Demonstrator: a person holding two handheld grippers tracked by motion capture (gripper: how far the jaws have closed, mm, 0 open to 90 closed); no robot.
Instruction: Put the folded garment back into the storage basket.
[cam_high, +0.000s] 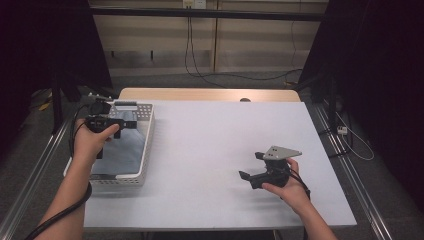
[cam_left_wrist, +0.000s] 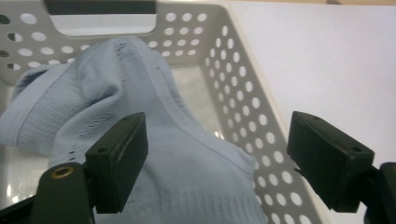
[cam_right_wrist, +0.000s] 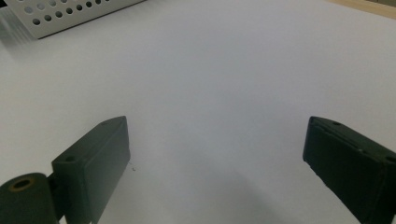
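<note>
A white perforated basket (cam_high: 146, 150) stands at the table's left; its wall (cam_left_wrist: 243, 93) fills much of the left gripper view. A pale blue knitted cloth (cam_left_wrist: 116, 93) lies heaped inside it and reads as a bluish patch (cam_high: 120, 150) from above. My left gripper (cam_high: 127, 123) hovers over the basket's far end, open (cam_left_wrist: 217, 161), with the cloth below the jaws and nothing pressed between the pads. My right gripper (cam_high: 252, 167) rests low over the bare table at the right, jaws spread wide (cam_right_wrist: 217, 163) with nothing between them.
The white table top (cam_high: 215, 150) spreads between the two hands. A corner of the basket (cam_right_wrist: 65, 16) lies far off in the right gripper view. Metal rails (cam_high: 350, 170) flank the table, and cables hang at the back wall.
</note>
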